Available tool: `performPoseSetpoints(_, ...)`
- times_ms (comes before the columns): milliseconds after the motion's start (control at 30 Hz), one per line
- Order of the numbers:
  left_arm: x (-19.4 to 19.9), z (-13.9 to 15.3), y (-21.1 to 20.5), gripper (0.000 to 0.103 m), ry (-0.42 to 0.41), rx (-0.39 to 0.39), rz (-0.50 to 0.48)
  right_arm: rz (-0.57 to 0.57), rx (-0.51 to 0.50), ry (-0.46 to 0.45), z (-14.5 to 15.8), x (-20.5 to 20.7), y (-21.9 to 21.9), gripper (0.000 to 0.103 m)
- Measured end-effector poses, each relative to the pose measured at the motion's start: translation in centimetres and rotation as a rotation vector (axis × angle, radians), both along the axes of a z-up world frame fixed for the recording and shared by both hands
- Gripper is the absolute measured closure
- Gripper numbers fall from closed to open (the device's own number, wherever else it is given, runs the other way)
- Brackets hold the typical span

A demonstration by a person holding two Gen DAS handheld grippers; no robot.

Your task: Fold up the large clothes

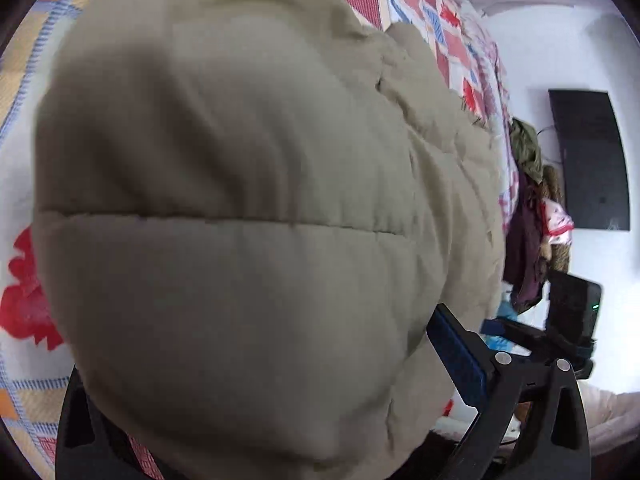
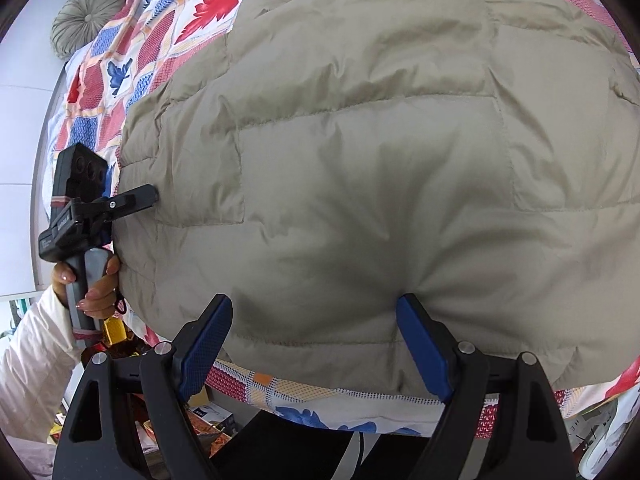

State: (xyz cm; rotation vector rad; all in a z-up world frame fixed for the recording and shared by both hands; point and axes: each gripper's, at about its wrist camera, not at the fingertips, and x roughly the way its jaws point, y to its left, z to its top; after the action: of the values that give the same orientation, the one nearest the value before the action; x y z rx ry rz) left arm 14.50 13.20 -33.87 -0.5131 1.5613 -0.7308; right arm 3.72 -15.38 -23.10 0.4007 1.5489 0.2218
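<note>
A beige quilted puffer jacket (image 2: 360, 160) lies spread on a patchwork bedspread (image 2: 160, 40) and fills most of the left wrist view (image 1: 240, 200). My right gripper (image 2: 314, 300) stands wide at the jacket's near hem, its blue-padded fingertips (image 2: 412, 316) dug into the padding, which bulges between them. My left gripper (image 2: 148, 196), held by a hand, has one finger lying over the jacket's left edge. In its own view (image 1: 256, 340) a thick bulge of jacket sits between the jaws. Only the right pad (image 1: 456, 356) shows there; the other finger is hidden.
A round grey cushion (image 2: 86, 20) sits at the bed's far left corner. The bed's near edge (image 2: 320, 404) runs just below my right fingers, with boxes (image 2: 208, 420) on the floor beyond. Clothes (image 1: 528, 220) hang by a dark wall panel (image 1: 588, 160). A white sleeve (image 2: 32, 352) is at left.
</note>
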Motion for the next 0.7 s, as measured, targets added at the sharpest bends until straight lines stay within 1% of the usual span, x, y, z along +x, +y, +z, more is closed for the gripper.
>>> performPoseSetpoints(33,0.1,0.0,-0.4,0.004,-0.006,0.015,-0.015,-0.001,0.005,0.003,0.1,0.0,0.0,0.016)
performPoseSetpoints(67,0.1,0.1,-0.8,0.012,-0.019,0.031,-0.028,0.001,0.018,0.005,0.3,0.1,-0.1,0.016)
performPoseSetpoints(100,0.1,0.3,-0.9,0.031,-0.032,0.039,-0.043,0.005,0.025,0.0,0.7,0.3,-0.2,0.016)
performPoseSetpoints(133,0.1,0.5,-0.9,0.049,-0.03,0.016,-0.046,0.009,0.023,-0.008,1.0,0.4,-0.3,0.016)
performPoseSetpoints(167,0.1,0.6,-0.8,0.055,-0.023,-0.009,-0.035,0.013,0.009,-0.03,1.5,0.7,-0.6,0.016)
performPoseSetpoints(233,0.0,1.3,-0.7,0.065,-0.04,-0.01,-0.024,0.007,-0.019,-0.075,2.4,1.0,-1.4,0.016)
performPoseSetpoints(300,-0.3,2.3,-1.1,0.071,-0.06,-0.006,-0.02,-0.032,-0.056,-0.133,3.1,1.5,-2.5,0.017)
performPoseSetpoints(333,-0.4,2.9,-1.2,0.072,-0.069,-0.005,-0.018,-0.058,-0.071,-0.16,3.3,1.6,-3.1,0.03)
performPoseSetpoints(367,-0.6,3.4,-1.3,0.073,-0.074,-0.005,-0.016,-0.076,-0.082,-0.177,3.3,1.9,-3.5,0.048)
performPoseSetpoints(400,-0.7,4.0,-1.4,0.075,-0.077,-0.007,-0.012,-0.085,-0.098,-0.184,3.1,2.3,-3.8,0.086)
performPoseSetpoints(433,-0.8,4.6,-1.5,0.075,-0.079,-0.007,-0.009,-0.096,-0.11,-0.2,2.9,2.7,-4.1,0.092)
performPoseSetpoints(567,-1.5,8.1,-2.9,0.075,-0.121,0.013,-0.028,-0.101,-0.127,-0.31,2.0,4.7,-4.2,0.092)
performPoseSetpoints(633,-1.9,10.5,-3.9,0.075,-0.155,0.017,-0.044,-0.095,-0.127,-0.34,1.4,5.8,-4.0,0.092)
performPoseSetpoints(700,-2.6,12.8,-5.6,0.075,-0.191,0.018,-0.071,-0.101,-0.109,-0.342,0.2,6.9,-4.0,0.092)
